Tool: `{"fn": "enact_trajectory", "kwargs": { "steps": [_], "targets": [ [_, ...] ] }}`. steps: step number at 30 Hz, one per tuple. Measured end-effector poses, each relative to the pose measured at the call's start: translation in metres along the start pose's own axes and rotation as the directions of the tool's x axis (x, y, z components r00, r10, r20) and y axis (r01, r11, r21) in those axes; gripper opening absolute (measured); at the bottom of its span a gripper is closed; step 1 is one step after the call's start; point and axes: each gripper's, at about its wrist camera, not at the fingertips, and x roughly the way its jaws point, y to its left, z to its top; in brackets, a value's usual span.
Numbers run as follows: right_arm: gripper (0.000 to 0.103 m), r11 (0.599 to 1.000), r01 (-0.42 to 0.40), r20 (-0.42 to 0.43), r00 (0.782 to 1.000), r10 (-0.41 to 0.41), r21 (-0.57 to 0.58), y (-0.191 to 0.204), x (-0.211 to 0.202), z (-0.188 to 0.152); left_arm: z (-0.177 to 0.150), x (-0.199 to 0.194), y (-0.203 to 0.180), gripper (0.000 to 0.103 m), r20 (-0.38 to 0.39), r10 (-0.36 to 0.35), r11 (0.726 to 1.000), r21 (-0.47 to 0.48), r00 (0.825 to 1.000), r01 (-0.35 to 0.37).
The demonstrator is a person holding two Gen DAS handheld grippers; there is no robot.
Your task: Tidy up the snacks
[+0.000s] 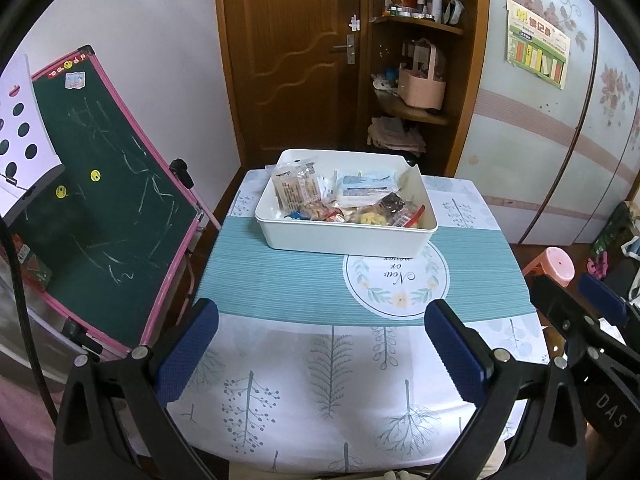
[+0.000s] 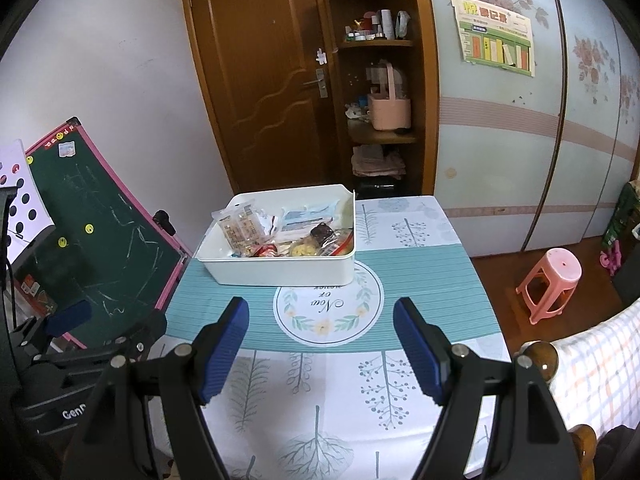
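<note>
A white plastic bin (image 1: 348, 238) stands at the far side of the small table; it also shows in the right wrist view (image 2: 280, 270). It holds several wrapped snacks (image 1: 300, 190) (image 2: 244, 228), among them clear cracker packs, a pale blue packet and small sweets. My left gripper (image 1: 320, 320) is open and empty, held over the near half of the table. My right gripper (image 2: 320, 320) is open and empty too, beside the left one. Both are well short of the bin.
The table wears a teal and white tree-print cloth (image 1: 280, 280) (image 2: 420, 280). A pink-framed chalkboard (image 1: 104, 208) leans at the left. A brown door and shelves (image 1: 416, 80) stand behind. A pink stool (image 2: 550, 284) is on the floor at the right.
</note>
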Motion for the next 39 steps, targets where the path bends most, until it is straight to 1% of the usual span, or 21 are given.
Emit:
{"fn": "enact_trajectory", "kwargs": {
  "steps": [39],
  "targets": [
    [0.075,1.0,-0.011,-0.013,1.0,0.011,-0.002,0.0028,0.0021,-0.0028,-0.0008,0.0005,0.0027,0.103,-0.013,-0.001,1.0,0.002,1.0,0.001]
  ]
}}
